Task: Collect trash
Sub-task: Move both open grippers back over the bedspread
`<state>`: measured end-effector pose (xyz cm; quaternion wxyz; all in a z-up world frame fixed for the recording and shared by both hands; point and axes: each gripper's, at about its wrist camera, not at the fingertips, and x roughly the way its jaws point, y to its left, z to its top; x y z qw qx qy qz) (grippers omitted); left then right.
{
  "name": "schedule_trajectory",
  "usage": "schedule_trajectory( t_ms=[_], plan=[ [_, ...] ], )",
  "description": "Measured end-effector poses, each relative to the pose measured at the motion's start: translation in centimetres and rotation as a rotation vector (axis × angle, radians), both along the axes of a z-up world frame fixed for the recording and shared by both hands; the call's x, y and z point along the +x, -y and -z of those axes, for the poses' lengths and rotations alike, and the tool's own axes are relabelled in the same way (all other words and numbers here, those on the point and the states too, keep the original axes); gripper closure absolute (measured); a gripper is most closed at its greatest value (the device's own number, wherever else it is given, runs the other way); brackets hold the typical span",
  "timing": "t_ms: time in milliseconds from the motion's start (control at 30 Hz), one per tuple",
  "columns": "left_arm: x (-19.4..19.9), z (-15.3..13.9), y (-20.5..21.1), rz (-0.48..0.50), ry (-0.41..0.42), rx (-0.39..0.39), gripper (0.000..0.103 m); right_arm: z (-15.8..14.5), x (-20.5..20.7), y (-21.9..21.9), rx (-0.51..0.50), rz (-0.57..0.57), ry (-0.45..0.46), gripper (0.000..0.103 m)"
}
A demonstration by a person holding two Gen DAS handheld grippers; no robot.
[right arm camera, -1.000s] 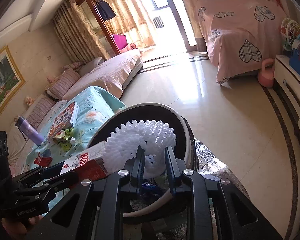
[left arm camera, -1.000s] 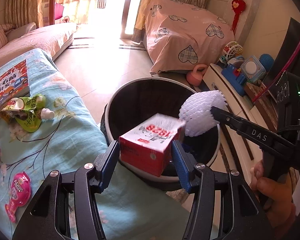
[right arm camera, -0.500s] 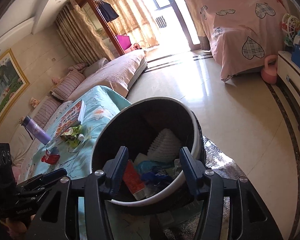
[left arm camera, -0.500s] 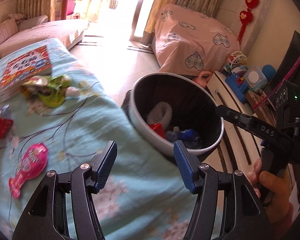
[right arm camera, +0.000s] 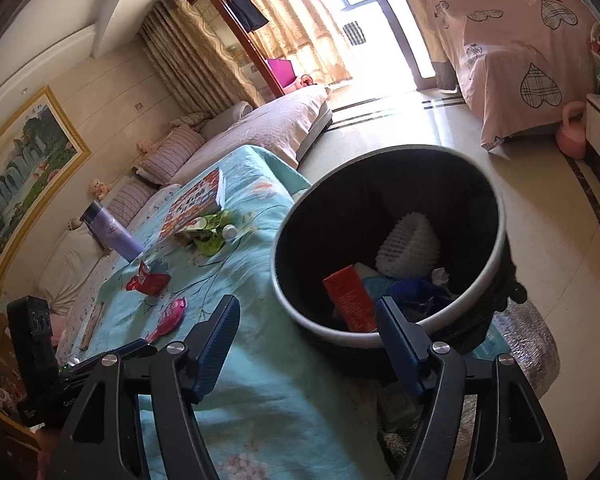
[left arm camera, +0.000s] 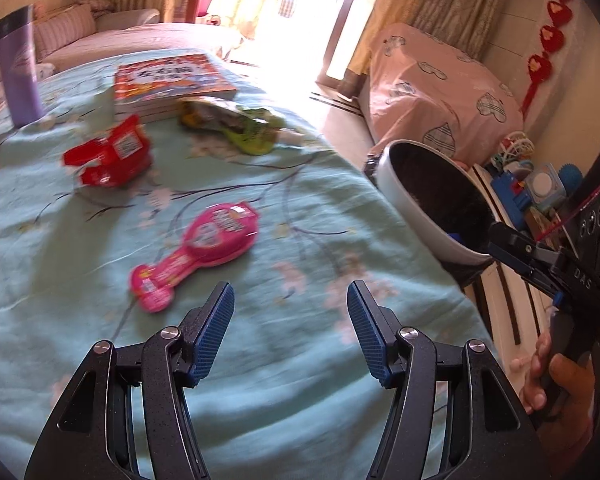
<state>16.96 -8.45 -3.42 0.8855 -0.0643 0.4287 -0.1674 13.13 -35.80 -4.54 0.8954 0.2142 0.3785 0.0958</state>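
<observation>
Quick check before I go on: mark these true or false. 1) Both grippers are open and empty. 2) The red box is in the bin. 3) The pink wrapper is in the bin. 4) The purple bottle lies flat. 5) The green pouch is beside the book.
1) True: the left gripper and right gripper are open and hold nothing.
2) True: the red box lies in the bin.
3) False: the pink wrapper lies on the blue cloth.
4) False: the purple bottle stands upright.
5) True: the green pouch touches the book.

Left gripper: black speckled frame, silver screws, blue ribbed pads. Right gripper: same build (white "DAS" lettering). Bare-skinned hand.
</observation>
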Motion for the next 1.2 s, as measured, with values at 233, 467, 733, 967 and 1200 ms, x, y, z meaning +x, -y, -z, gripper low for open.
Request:
schedule_trajectory(
  t_ms=[233,467,733,967,1200],
  plan=[
    [-0.7,0.4,-4.8,-0.067,-0.004,-0.005,0.043,1.0,-0.1,-6.1,-0.01,-0.104,-0.033,0.031],
    [-0.6,0.3,-8.6,-0.123,-0.001,0.012,0.043,2.0,0.3,-11.9,-0.021,-0.202,-0.065,0.031],
    [-0.3,0.4,-12.3,-0.182,-0.001,0.018,0.043,2.7,2.0,-16.6,-0.003,-0.259,-0.084,0.031],
    [0.2,0.7,-14.0,-0.201,-0.008,0.027,0.043,3.9,4.3,-19.5,0.021,-0.267,-0.117,0.031],
    [0.9,1.3,-15.1,-0.218,-0.025,0.019,0.043,4.2,6.5,-21.3,-0.01,-0.246,-0.115,0.043]
  ],
)
